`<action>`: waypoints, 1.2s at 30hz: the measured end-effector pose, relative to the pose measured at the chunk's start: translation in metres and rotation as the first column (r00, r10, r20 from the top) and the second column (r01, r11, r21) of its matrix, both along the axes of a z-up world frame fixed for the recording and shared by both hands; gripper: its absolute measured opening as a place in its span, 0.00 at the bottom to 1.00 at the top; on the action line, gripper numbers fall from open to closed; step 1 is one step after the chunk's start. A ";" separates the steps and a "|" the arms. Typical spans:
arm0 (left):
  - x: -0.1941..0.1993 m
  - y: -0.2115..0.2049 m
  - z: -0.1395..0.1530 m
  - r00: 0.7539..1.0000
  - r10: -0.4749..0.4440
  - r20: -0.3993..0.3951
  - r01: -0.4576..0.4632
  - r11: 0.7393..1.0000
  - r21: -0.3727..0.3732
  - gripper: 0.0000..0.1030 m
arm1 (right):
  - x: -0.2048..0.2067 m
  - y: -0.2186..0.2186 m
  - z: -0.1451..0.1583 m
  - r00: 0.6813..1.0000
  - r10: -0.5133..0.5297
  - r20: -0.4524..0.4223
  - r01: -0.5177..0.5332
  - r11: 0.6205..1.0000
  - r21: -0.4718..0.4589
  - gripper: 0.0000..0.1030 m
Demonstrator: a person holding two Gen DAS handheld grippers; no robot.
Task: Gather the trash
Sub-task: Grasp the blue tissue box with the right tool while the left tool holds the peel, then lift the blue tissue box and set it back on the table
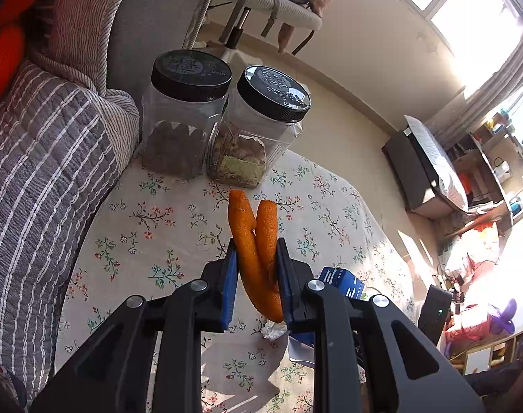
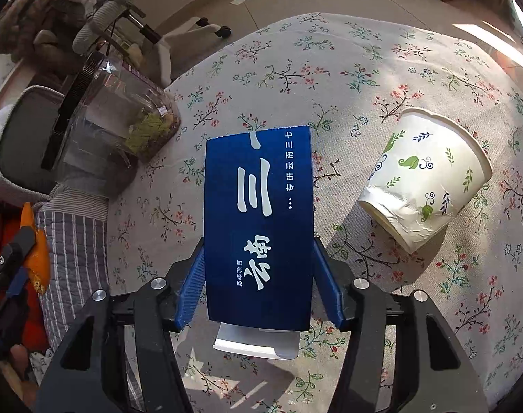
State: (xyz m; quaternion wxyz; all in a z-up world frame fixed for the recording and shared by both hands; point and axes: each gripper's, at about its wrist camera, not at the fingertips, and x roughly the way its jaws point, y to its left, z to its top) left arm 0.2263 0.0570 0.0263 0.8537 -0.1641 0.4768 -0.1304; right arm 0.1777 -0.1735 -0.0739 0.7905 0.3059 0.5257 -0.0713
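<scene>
The left claw is clamped on a strip of orange peel; its blue pads press the folded peel from both sides, and the peel is lifted clear of the bench, which is covered in a floral cloth. The peel's two ends stick out past the fingertips, and its lower end hangs between the arms of the claw.

The right claw has its jaws set on either side of a blue carton printed with white characters. Both blue pads lie against the carton's long edges, so the claw is gripping it. A white flap of the carton shows below the claw, over the cloth. Whether the carton is lifted or resting on the bench cannot be told.

Just to the right of the carton, on the bench, a crumpled paper cup with a leaf print lies on its side, its mouth facing away. It is apart from the carton and from the claw.

In the left wrist view a small crumpled white scrap lies on the cloth beneath the peel.

At the far edge of the bench stand two clear jars with black lids, side by side, each partly filled. A striped cushion adjoins the bench on that side.
</scene>
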 end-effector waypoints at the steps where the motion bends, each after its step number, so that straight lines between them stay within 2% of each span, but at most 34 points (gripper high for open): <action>1: -0.001 -0.001 0.000 1.000 0.000 0.004 0.000 1.000 0.004 0.21 | -0.002 0.000 0.007 1.000 0.005 0.021 -0.005 1.000 -0.003 0.54; 6: -0.003 -0.006 -0.001 1.000 0.006 0.018 -0.006 0.999 0.038 0.21 | -0.010 -0.006 0.039 0.995 0.025 0.101 -0.022 0.999 -0.025 0.54; 15: -0.004 -0.017 -0.005 1.000 0.004 0.029 -0.007 0.997 0.076 0.21 | -0.040 -0.038 0.070 0.984 0.001 0.180 0.004 1.000 -0.028 0.54; 24: -0.010 -0.031 -0.007 0.999 -0.016 0.040 0.012 0.995 0.102 0.21 | -0.063 -0.056 0.093 0.978 -0.035 0.204 0.044 0.998 -0.041 0.54; 30: -0.021 -0.043 -0.006 0.998 -0.029 0.055 0.022 0.993 0.113 0.21 | -0.068 -0.062 0.104 0.977 -0.001 0.215 0.027 0.993 -0.118 0.54; 36: -0.033 -0.069 -0.001 0.994 -0.055 0.089 0.041 0.989 0.143 0.21 | -0.072 -0.090 0.101 0.977 0.006 0.212 0.027 0.988 -0.151 0.54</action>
